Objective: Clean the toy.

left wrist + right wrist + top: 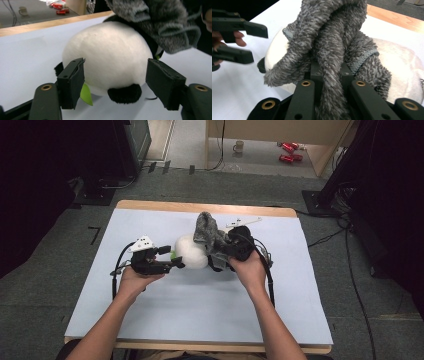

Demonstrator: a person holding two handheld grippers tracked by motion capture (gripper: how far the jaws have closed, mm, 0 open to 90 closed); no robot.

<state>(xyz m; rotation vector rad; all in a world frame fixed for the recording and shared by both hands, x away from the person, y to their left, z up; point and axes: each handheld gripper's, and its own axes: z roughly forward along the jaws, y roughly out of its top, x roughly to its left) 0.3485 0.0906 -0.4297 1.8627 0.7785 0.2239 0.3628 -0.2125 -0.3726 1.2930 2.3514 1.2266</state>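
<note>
The counter [165,320] has a pale blue top with a wooden edge, and it stands on a grey carpet floor. Near the middle of the counter lies a white plush toy [191,252], round in shape, with small black parts and a green tag [86,95] under it; in the left tool view the black patch at its bottom touches the counter. A grey fuzzy cloth [210,236] lies over the far right side of the plush toy and rises a little above it. The right tool [227,251] has its jaws pressed together on this grey fuzzy cloth: in the right tool view a fold of the cloth comes down between the two black jaws and is pinched there. The left tool [167,259] is on the left side of the plush toy, with its jaws spread; they stand on both sides of the round white body, and the pads do not press on it. On the floor behind the counter stand a mug [239,146] and some red cans [289,151].
</note>
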